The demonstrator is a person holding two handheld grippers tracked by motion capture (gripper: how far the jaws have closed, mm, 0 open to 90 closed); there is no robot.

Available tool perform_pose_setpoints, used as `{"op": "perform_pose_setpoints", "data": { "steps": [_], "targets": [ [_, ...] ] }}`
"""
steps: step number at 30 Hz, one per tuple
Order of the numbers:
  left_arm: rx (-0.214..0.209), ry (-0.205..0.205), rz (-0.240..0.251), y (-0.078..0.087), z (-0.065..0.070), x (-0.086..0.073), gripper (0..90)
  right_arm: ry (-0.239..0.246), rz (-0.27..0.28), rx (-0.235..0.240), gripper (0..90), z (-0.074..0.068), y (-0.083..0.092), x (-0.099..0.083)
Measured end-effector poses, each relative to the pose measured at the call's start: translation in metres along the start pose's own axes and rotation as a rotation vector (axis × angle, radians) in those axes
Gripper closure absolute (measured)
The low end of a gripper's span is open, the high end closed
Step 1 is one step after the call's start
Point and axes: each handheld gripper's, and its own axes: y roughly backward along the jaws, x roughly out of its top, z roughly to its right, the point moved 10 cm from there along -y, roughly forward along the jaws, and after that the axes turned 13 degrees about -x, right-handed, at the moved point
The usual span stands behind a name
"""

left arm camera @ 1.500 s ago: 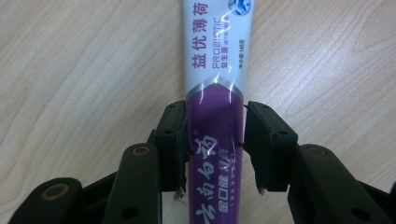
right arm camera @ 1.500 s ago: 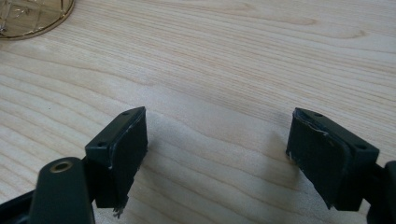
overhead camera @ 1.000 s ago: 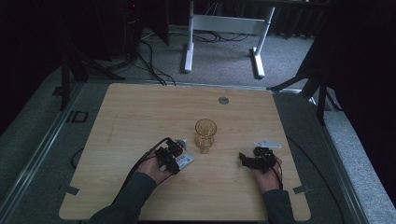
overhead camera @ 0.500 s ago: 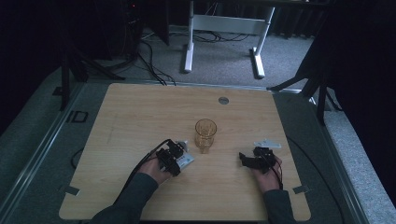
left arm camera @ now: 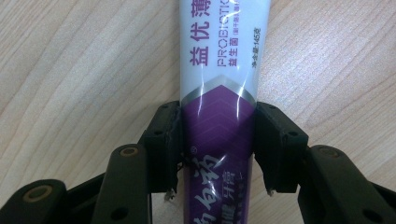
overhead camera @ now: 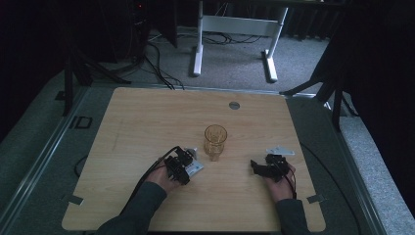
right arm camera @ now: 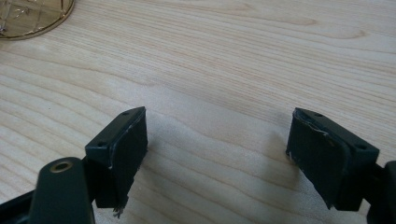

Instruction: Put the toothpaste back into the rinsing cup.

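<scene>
Just-opened jaws astride toothpaste tube (left arm camera: 218, 93), long axis straight ahead.

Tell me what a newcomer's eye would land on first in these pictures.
First, the amber glass standing upright near the middle of the wooden table, between the two hands. Next, the white and purple toothpaste tube lying flat on the wood between the jaws of the left gripper, which have just been opening and sit close at its sides. The right gripper stands open over bare wood.
</scene>
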Motion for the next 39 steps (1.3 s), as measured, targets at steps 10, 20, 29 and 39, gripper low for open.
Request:
{"op": "perform_pose_setpoints", "data": {
  "steps": [10, 20, 29, 39],
  "targets": [
    [0.002, -0.002, 0.015, 0.001, 0.0, 0.0, 58.3, 0.0, 0.0, 0.0, 19.9, 0.0, 0.0, 0.0],
    [-0.03, -0.016, 0.019, 0.01, 0.004, -0.004, 72.3, 0.0, 0.0, 0.0, 19.9, 0.0, 0.0, 0.0],
    [-0.029, -0.022, 0.049, 0.021, 0.005, -0.006, 73.2, -0.001, 0.0, 0.0, 19.9, 0.0, 0.0, 0.0],
    [-0.012, -0.019, 0.092, 0.034, 0.004, -0.004, 73.8, -0.001, 0.0, 0.0, 19.9, 0.0, 0.0, 0.0]
  ]
}}
